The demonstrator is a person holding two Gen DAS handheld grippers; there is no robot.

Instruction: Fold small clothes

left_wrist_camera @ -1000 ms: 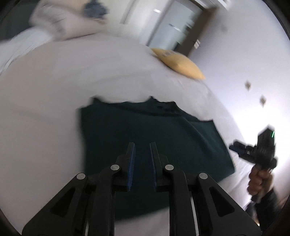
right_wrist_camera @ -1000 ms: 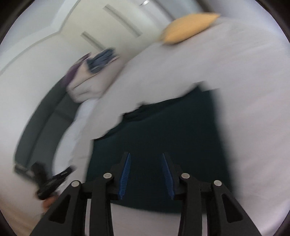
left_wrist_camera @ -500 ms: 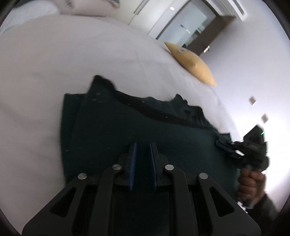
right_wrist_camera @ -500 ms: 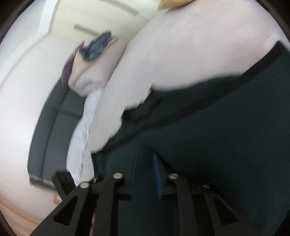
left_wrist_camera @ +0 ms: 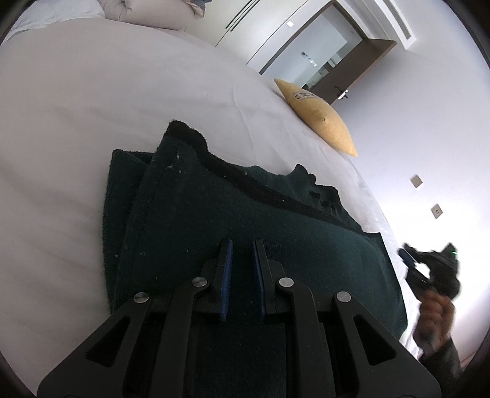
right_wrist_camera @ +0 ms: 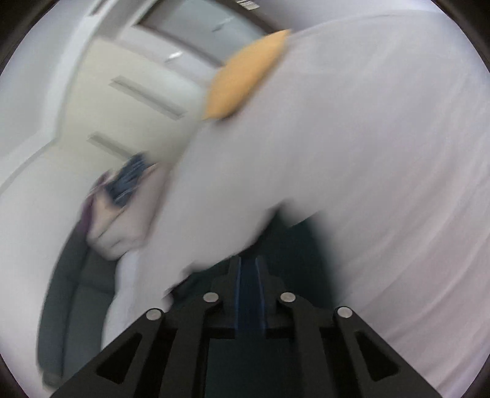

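Dark green knit cloth fills the space under my left gripper (left_wrist_camera: pixel 242 257). Its blue pads (left_wrist_camera: pixel 226 284) stand close together with only a narrow gap. The garment (left_wrist_camera: pixel 245 220) lies right below and between them, but I cannot tell if the pads really pinch a fold of it or only rest on it. The garment is spread on the white bed (left_wrist_camera: pixel 122 101), partly folded: one layer lies on top of another, and the lower layer shows at the left side. A black band (left_wrist_camera: pixel 245 180) runs along the far edge of the upper layer.

At the right edge of the left view I see my right gripper (left_wrist_camera: pixel 408 260) in a hand (left_wrist_camera: pixel 435 312), just past the garment's right corner. It is blurred there.

In the right view, the right gripper (right_wrist_camera: pixel 248 275) has its jaws nearly together and they are opening slightly. Between the pads (right_wrist_camera: pixel 237 294) I see a blue-dark strip, but the picture is too blurred to say if cloth is caught there. Dark garment (right_wrist_camera: pixel 294 245) shows just beyond the tips, on the bed (right_wrist_camera: pixel 367 153).

Farther away a yellow pillow (left_wrist_camera: pixel 318 122) lies on the bed near the wall. Behind it is a dark door (left_wrist_camera: pixel 346 82). Pale bedding (left_wrist_camera: pixel 153 12) is piled at the far end.
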